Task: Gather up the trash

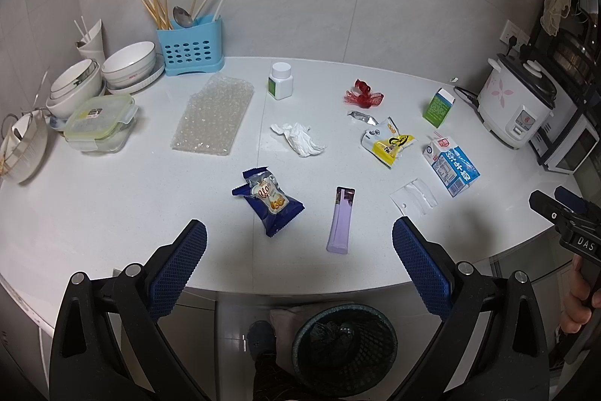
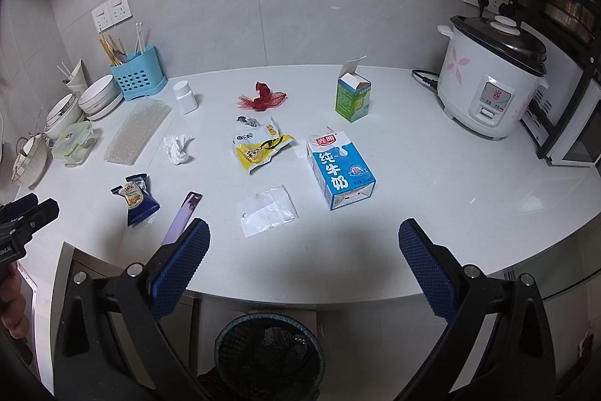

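Both hand-held grippers gape wide and empty. The left hand-held gripper (image 1: 299,250) sits nearer the purple wrapper (image 1: 341,220), dead ahead, its long axis running straight away.

wrappers (image 1: 271,200) on counter (image 1: 112,198), bin (image 1: 343,348) below

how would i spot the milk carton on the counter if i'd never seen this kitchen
Start at the white rice cooker on the counter's right side. In front of it, toward the counter edge, the milk carton lies on its side. It is the only blue-and-white box; the small green box nearby stands upright.
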A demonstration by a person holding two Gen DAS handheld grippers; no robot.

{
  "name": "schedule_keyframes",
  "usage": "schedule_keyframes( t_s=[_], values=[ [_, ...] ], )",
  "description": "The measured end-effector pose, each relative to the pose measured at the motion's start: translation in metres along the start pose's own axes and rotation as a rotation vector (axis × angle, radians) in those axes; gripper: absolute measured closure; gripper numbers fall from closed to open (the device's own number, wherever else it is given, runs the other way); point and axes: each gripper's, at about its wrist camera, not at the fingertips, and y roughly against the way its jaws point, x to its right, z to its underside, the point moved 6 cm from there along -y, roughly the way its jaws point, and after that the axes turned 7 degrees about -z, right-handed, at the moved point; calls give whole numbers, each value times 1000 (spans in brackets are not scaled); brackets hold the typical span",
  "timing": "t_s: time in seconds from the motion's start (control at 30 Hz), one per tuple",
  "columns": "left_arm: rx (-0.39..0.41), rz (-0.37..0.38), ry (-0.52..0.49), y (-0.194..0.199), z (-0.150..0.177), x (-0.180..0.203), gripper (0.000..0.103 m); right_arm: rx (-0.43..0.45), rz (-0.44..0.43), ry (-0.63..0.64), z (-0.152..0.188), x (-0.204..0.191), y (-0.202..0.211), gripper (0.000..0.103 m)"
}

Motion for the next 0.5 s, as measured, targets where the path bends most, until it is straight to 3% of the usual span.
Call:
schedule_keyframes(
  t_s=[0.5],
  values=[
    [-29,-25,-4,-17,-1,-4,6,-25,0,-5,-8,1,-18,6]
  ],
)
